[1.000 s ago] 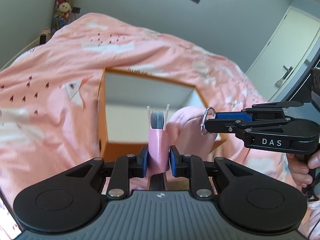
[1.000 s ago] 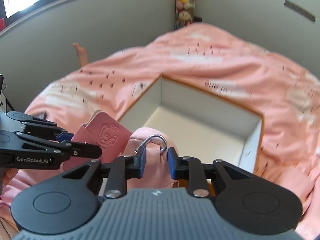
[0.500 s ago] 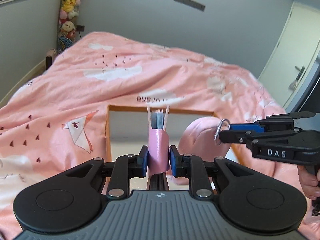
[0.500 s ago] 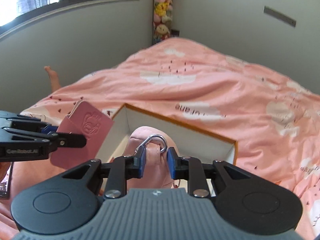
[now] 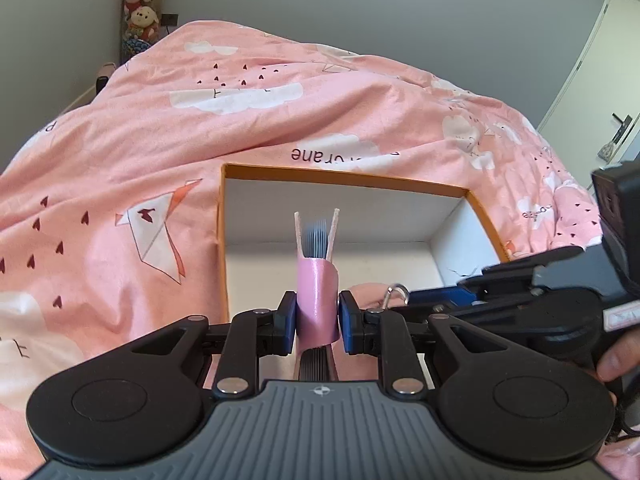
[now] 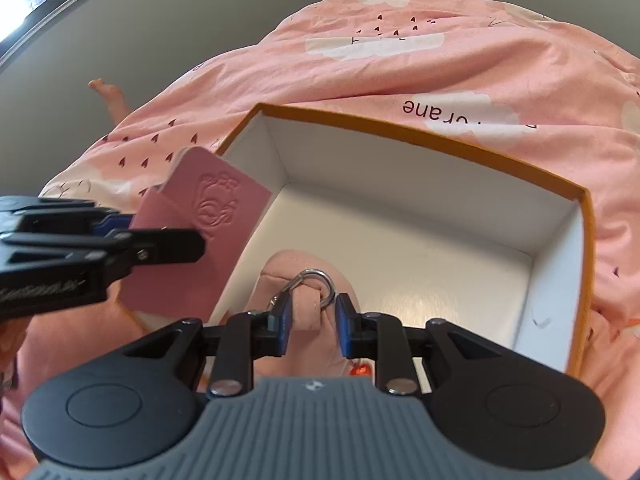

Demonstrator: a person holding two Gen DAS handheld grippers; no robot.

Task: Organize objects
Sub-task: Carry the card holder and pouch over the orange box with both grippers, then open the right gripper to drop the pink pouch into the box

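Observation:
An open box (image 5: pixel 344 178) with orange outside and white inside lies on the pink bed; it also shows in the right wrist view (image 6: pixel 420 130). My left gripper (image 5: pixel 318 316) is shut on a pink notebook (image 5: pixel 318 292), spine toward me, held at the box's near left edge; its embossed cover shows in the right wrist view (image 6: pixel 208 232). My right gripper (image 6: pixel 311 322) holds the strap of a pink pouch (image 6: pixel 298 268) with a metal ring (image 6: pixel 318 280), low inside the box at its near side. The jaws look slightly wider than the strap.
The pink patterned duvet (image 5: pixel 240 92) surrounds the box. Plush toys (image 5: pixel 140 12) hang in the far left corner. A grey wall and a white door (image 5: pixel 600 80) stand behind and to the right. A bare foot (image 6: pixel 108 92) shows beside the bed.
Both grippers have moved forward and down toward the box. The pouch has gone lower into the box and the right jaws seem to have widened a little. The notebook stays gripped.

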